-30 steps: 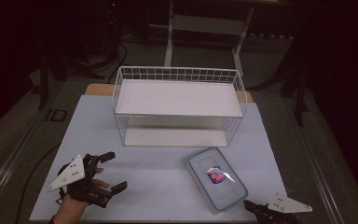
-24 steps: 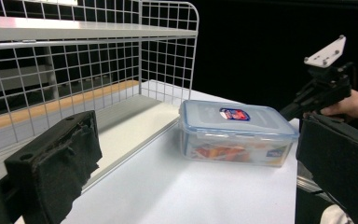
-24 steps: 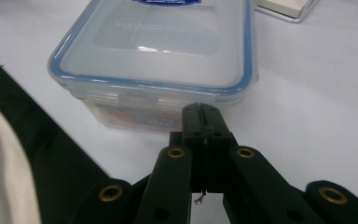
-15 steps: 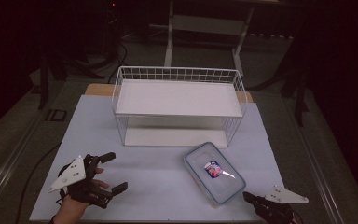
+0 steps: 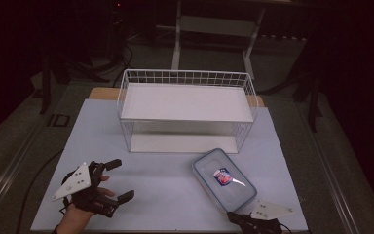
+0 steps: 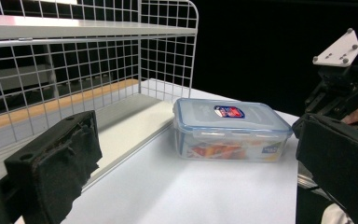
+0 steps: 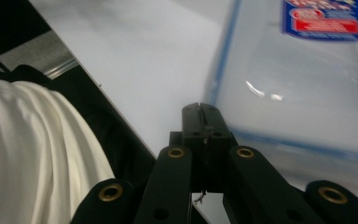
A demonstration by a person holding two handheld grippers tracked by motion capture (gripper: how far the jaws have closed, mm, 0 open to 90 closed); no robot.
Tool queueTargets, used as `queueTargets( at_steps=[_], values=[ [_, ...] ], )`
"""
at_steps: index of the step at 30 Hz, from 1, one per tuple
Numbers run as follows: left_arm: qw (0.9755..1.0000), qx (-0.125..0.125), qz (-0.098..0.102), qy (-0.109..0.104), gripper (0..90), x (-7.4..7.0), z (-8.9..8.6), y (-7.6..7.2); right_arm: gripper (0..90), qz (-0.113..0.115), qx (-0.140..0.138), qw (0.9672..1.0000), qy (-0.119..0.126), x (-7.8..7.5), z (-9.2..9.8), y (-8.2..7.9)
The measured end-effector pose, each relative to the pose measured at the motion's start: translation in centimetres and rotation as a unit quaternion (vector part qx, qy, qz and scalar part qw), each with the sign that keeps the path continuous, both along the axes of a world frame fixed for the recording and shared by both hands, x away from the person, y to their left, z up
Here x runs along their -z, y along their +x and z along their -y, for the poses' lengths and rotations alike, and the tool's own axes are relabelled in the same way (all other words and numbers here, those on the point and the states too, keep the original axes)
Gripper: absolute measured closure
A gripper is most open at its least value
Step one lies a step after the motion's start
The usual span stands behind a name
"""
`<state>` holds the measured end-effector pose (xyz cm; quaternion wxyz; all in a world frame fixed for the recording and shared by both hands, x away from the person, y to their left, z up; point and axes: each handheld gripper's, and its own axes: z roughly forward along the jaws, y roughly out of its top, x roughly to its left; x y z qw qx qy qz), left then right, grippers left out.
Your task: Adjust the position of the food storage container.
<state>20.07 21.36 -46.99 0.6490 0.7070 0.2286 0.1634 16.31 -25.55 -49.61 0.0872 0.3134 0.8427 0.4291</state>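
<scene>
Box near the tabletop's front-right corner looks rigid, slick-lidded; grab its short sides. Left gripper fingers spread, right gripper fingers pressed together.

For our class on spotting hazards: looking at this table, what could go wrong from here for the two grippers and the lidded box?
1. The food container lies near the table's front edge; a push from the shut right gripper beside its corner could slide it askew.
2. The wire rack stands just behind the container, so a lift might snag its mesh.
3. The left gripper, jaws open, is far from the container; reaching across might cross the right one.
</scene>
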Motion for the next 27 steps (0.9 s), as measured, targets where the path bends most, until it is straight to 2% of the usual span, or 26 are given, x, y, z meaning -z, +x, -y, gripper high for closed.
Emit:
queueTargets(
  at_steps=[6, 11, 17, 18, 19, 21, 22, 23, 26, 27],
  values=[
    [1.0000, 0.001, -0.001, -0.001, 0.0, 0.0, 0.0, 0.0, 90.0, -0.002, 0.004, 1.0000, -0.009, 0.1, -2.6, 0.3],
    [1.0000, 0.000, -0.001, -0.003, 0.0, 0.0, -0.1, 0.1, 90.0, -0.002, 0.017, 0.9993, -0.034, 0.2, -3.0, 0.4],
    [1.0000, 0.001, 0.001, -0.001, 0.0, 0.0, 0.0, 0.0, 90.0, -0.004, 0.062, 0.9973, -0.038, 0.1, -1.6, 0.5],
    [1.0000, 0.001, 0.001, -0.001, 0.0, 0.0, 0.0, 0.0, 90.0, -0.004, 0.062, 0.9973, -0.038, 0.1, -1.6, 0.5],
    [1.0000, 0.000, 0.003, -0.002, 0.0, 0.0, 0.0, 0.0, 90.0, -0.003, 0.080, 0.9961, -0.038, 0.0, -0.8, 0.6],
    [1.0000, 0.000, 0.003, -0.003, 0.0, -0.1, 0.0, -0.1, 90.0, -0.003, 0.098, 0.9945, -0.034, 0.0, -0.2, 0.7],
    [1.0000, 0.000, 0.003, -0.003, 0.0, -0.1, 0.0, -0.1, 90.0, -0.003, 0.098, 0.9945, -0.034, 0.0, -0.2, 0.7],
    [1.0000, 0.000, 0.003, -0.002, 0.0, 0.0, 0.0, -0.1, 90.0, 0.000, 0.114, 0.9929, -0.035, 0.0, 0.6, 0.8],
    [1.0000, 0.001, 0.002, -0.002, 0.0, 0.0, 0.1, -0.1, 90.0, 0.000, 0.116, 0.9926, -0.035, -0.1, 0.7, 0.9],
    [1.0000, 0.001, 0.003, -0.002, 0.0, 0.0, 0.1, -0.1, 90.0, 0.005, 0.126, 0.9914, -0.035, -0.1, 1.2, 1.0]
  ],
)
